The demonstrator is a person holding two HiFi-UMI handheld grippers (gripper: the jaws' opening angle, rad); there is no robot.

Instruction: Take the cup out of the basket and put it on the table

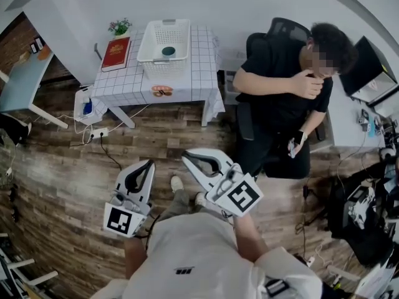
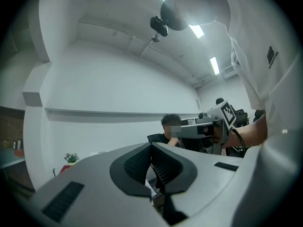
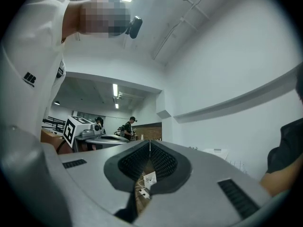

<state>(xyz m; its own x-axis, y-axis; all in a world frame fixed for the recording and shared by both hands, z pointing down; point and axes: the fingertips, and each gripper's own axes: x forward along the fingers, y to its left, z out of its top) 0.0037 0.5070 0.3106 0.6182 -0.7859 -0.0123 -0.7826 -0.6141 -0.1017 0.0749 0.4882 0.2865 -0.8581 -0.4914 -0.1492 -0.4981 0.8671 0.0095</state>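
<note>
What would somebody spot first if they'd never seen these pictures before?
Two big grey grippers poke up from the bottom of the head view: the left gripper and the right gripper, both shut and empty. Farther off, a white basket with a dark cup inside sits on a checked table. A person in black sits to the right of that table.

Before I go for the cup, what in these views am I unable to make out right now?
- The cup: head view, far and tiny, sunk behind the basket wall; its shape and handle are unreadable.
- Left gripper view: the closed jaws block everything low; only the potted plant shows.
- Right gripper view: aimed at the wall, no cup in sight.
- The orange item at the table front edge: too small to name.
</note>
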